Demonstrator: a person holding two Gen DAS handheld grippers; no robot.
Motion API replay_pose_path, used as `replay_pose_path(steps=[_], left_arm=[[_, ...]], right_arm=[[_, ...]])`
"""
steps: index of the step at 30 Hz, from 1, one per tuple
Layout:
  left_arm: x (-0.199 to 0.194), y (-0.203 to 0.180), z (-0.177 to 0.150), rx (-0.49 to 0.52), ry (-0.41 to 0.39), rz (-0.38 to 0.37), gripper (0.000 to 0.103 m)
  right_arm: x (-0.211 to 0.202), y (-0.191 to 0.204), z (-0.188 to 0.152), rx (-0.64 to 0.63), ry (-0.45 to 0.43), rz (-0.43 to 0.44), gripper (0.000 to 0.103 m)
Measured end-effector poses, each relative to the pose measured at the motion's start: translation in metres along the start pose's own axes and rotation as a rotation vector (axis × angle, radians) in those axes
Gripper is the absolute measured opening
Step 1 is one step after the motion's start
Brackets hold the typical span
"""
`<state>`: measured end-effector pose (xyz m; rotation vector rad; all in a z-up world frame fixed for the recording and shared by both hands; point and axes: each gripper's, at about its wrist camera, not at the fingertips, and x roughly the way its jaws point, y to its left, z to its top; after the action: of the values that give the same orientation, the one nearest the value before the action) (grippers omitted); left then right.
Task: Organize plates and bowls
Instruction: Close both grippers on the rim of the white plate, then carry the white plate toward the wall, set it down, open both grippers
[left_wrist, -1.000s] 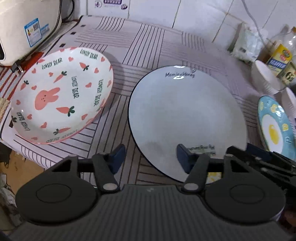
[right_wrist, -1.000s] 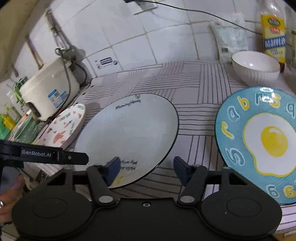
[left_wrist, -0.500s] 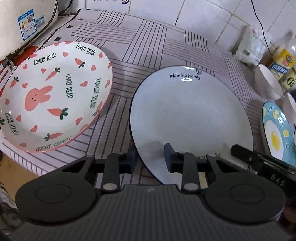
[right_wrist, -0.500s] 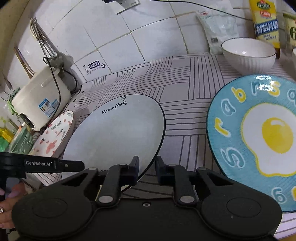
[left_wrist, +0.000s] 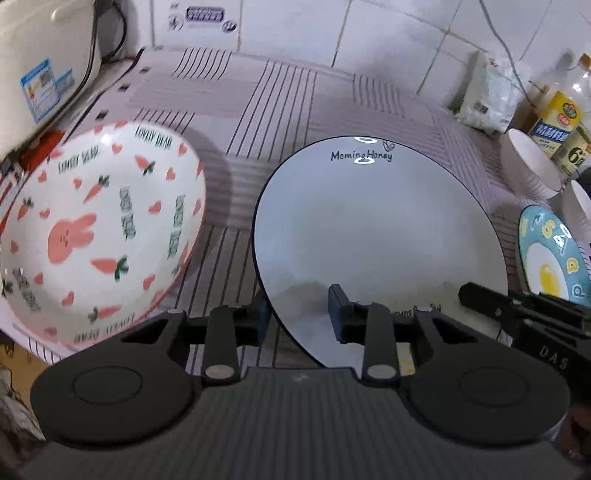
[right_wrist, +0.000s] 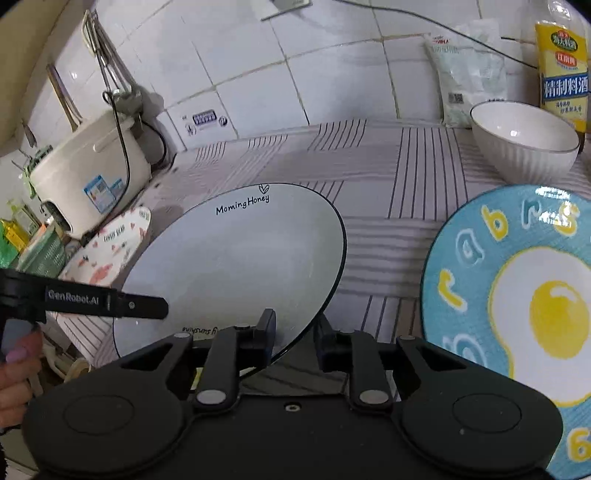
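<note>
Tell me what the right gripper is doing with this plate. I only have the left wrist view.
Observer: The right gripper is closed around the near right rim of the white plate, with one finger over the face and one outside the rim.
Operator: Check the bowl behind the egg plate.
Observer: The white bowl stands upright, and its inside looks empty.
Operator: Report what's above the rice cooker.
Observer: Metal utensils hang there, and a dark cord loops down over the cooker's lid.
</note>
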<state>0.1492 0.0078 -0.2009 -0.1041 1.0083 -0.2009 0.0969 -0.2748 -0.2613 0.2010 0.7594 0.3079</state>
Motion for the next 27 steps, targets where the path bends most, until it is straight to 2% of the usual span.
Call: replay_pose_path(steps=[6,11,20,27], left_arm=[[0.002,-0.004,0.027,0.019,-0.032,-0.029,0.03],[0.003,-0.01,0.055,0.101,-0.059,-0.033,0.031],[0.036,-0.011,0.094,0.078,-0.067,-0.053,0.031],[0.069,-0.015,0.116,0.063,-0.025,-0.064,0.031]], right_arm=[[0.0,-0.003,0.019,-0.026,-0.052,0.001,0.026],[0.009,-0.004,0.046,-0.045,-0.085,-0.024,0.027],[0.034,-0.013,0.085,-0.079,-0.106,-0.02,0.028],[0.056,-0.025,0.104,-0.084,-0.096,-0.049,0.028]])
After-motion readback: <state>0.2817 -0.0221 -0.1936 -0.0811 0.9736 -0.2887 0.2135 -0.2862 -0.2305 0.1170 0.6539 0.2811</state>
